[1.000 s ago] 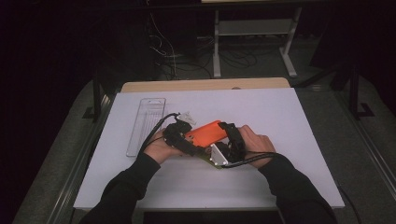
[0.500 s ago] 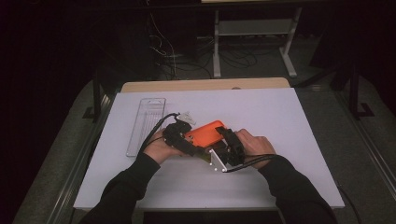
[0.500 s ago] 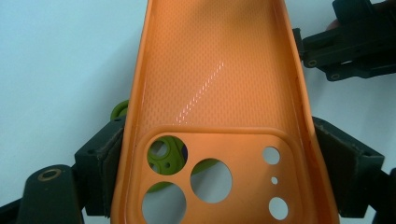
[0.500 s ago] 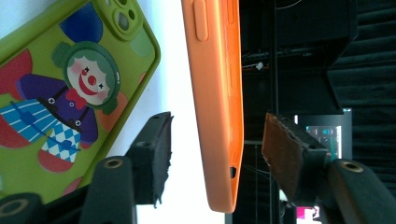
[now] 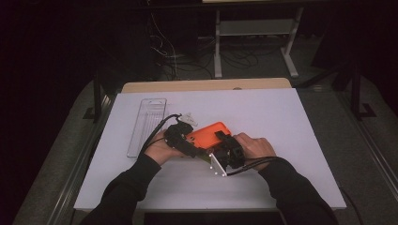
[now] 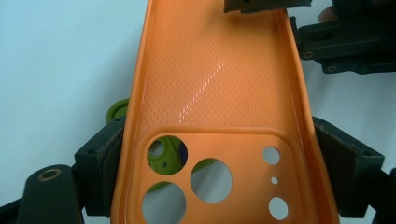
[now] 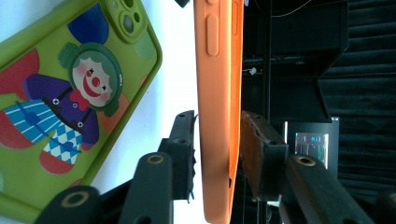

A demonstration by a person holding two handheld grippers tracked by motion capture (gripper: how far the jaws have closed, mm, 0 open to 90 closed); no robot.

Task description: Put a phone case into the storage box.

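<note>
High view shows the orange phone case [image 5: 210, 134] lifted just above the tabletop [image 5: 281, 117], near its centre, held between both my grippers. My left gripper [image 5: 184, 138] clamps its camera-hole end across the width, case running toward 12 o'clock in that gripper's view. My right gripper [image 5: 228, 149] pinches the long edge, probably to steady it for turning. At 10 o'clock in the right gripper view lies a green clown case [image 7: 65, 93].

Bright light falls on the white table [image 5: 281, 117] — surroundings dark — with glare streaking the orange case [image 6: 205, 88].
</note>
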